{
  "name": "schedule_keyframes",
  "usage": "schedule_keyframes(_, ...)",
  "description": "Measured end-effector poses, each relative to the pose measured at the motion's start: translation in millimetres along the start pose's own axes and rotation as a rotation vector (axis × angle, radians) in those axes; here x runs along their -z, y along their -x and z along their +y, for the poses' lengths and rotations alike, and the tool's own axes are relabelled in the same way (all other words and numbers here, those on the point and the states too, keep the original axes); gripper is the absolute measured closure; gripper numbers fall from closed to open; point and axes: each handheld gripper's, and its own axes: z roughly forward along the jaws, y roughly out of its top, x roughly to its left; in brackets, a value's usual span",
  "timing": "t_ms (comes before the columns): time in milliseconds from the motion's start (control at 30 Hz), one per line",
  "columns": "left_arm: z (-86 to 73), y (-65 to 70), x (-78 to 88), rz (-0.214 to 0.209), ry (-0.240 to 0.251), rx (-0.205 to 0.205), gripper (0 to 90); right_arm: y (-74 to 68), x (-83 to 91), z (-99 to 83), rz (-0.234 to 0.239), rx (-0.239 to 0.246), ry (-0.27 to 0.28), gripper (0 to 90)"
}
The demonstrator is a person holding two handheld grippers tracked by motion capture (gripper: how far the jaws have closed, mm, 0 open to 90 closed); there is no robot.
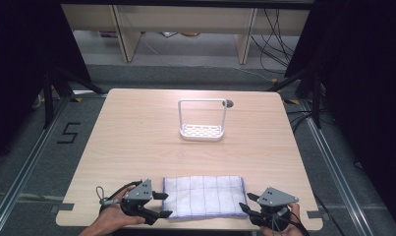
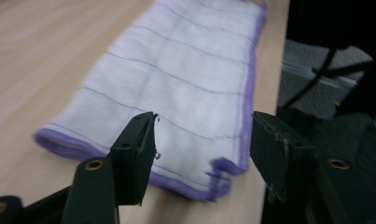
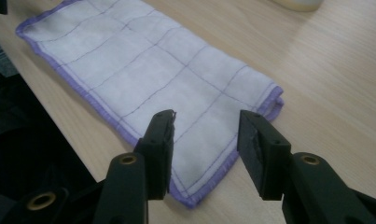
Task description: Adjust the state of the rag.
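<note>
Cloth [image 1: 204, 196] lies folded along table [image 1: 136, 137] near edge, seemingly released, grippers flanking.

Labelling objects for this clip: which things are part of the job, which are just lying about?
In the job:
- folded white cloth with purple edging
- left claw, open at one end
- right claw, open at the other end

Lying about:
- white rack with handle, mid-table
- table

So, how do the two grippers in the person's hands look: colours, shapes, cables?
Both are black two-jaw tools. The left gripper and the right gripper each carry a grey three-cornered plate on top, with small dark holes. In the gripper views, the jaws are flat-faced black blocks with brass-coloured rivets at the joints. A grey cable loops from the left one; thin black cables trail from the right. No sleeves are visible.
</note>
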Motion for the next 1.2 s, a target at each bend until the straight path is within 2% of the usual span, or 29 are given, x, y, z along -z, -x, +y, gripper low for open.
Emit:
schedule_keyframes(67,4.1,-10.4,1.6,0.07,0.019,0.043,39.5,2.8,-3.9,-0.7,-0.026,-0.036,-0.022,52.2)
schedule_keyframes(100,4.8,-14.7,0.5,0.094,0.036,0.044,39.1,4.6,-6.9,-1.9,-0.045,-0.035,-0.039,51.3)
schedule_keyframes(200,8.6,-31.5,-1.3,0.171,0.026,0.069,38.2,4.2,-13.9,-5.0,-0.069,-0.069,-0.092,47.5)
schedule_keyframes(233,9.4,-38.9,-2.3,0.194,0.013,0.083,38.2,3.1,-14.3,-5.2,-0.069,-0.099,-0.111,46.6)
schedule_keyframes(300,9.6,-47.7,-7.2,0.196,0.018,0.126,38.1,5.1,-17.0,-6.2,-0.076,-0.086,-0.113,46.4)
schedule_keyframes(333,9.4,-51.7,-8.8,0.2,0.002,0.127,38.1,2.2,-16.7,-6.0,-0.069,-0.109,-0.124,46.9)
schedule_keyframes(467,8.8,-60.3,-21.2,0.204,-0.031,0.143,39.0,-0.4,-20.0,-7.7,-0.08,-0.08,-0.15,47.2)
schedule_keyframes(500,8.9,-61.2,-23.1,0.202,-0.033,0.137,39.4,-1.4,-20.6,-8.4,-0.083,-0.101,-0.17,47.2)
schedule_keyframes(567,8.8,-64.5,-30.3,0.201,-0.059,0.127,40.6,-0.6,-22.6,-10.5,-0.089,-0.092,-0.182,47.5)
schedule_keyframes(600,8.0,-65.9,-34.2,0.196,-0.067,0.118,41.4,-1.6,-22.9,-10.4,-0.089,-0.111,-0.192,47.8)
schedule_keyframes(667,6.6,-66.2,-38.5,0.183,-0.09,0.096,48.8,-0.7,-25.5,-12.5,-0.103,-0.091,-0.195,48.3)
schedule_keyframes(733,6.5,-64.0,-39.1,0.169,-0.083,0.08,55.7,-0.2,-26.5,-13.2,-0.095,-0.086,-0.204,48.9)
schedule_keyframes(767,6.9,-63.6,-37.8,0.177,-0.09,0.055,58.0,-0.4,-28.1,-14.1,-0.096,-0.084,-0.21,49.1)
schedule_keyframes(833,6.3,-61.2,-36.5,0.18,-0.092,0.035,66.0,-1.3,-29.4,-14.3,-0.086,-0.086,-0.222,50.6)
schedule_keyframes(867,5.7,-59.5,-36.7,0.18,-0.089,0.043,68.8,-1.8,-29.3,-14.2,-0.089,-0.082,-0.22,50.8)
schedule_keyframes(900,5.4,-58.7,-35.9,0.182,-0.098,0.014,71.3,-2.3,-28.9,-14.0,-0.09,-0.078,-0.225,50.9)
schedule_keyframes(967,5.2,-57.9,-35.6,0.172,-0.106,-0.006,74.3,-4.5,-27.7,-12.6,-0.096,-0.063,-0.229,50.4)
schedule_keyframes(1000,4.8,-56.5,-37.0,0.171,-0.089,0.022,75.3,-4.8,-27.1,-12.0,-0.092,-0.063,-0.226,49.7)
schedule_keyframes(1033,5.1,-57.5,-35.0,0.175,-0.104,-0.008,76.1,-4.4,-27.0,-12.0,-0.094,-0.058,-0.213,49.6)
schedule_keyframes(1067,3.9,-55.1,-36.8,0.18,-0.081,0.027,77.7,-5.3,-24.5,-10.5,-0.082,-0.088,-0.209,49.6)
schedule_keyframes(1100,4.4,-55.4,-36.3,0.176,-0.086,0.009,78.4,-5.3,-24.3,-10.8,-0.082,-0.085,-0.204,49.6)
schedule_keyframes(1167,4.4,-55.2,-36.4,0.174,-0.087,0.01,78.8,-6.0,-25.1,-11.5,-0.073,-0.096,-0.218,50.5)
schedule_keyframes(1200,4.3,-54.7,-36.3,0.179,-0.087,0.012,78.9,-5.7,-26.8,-13.1,-0.073,-0.085,-0.227,51.3)
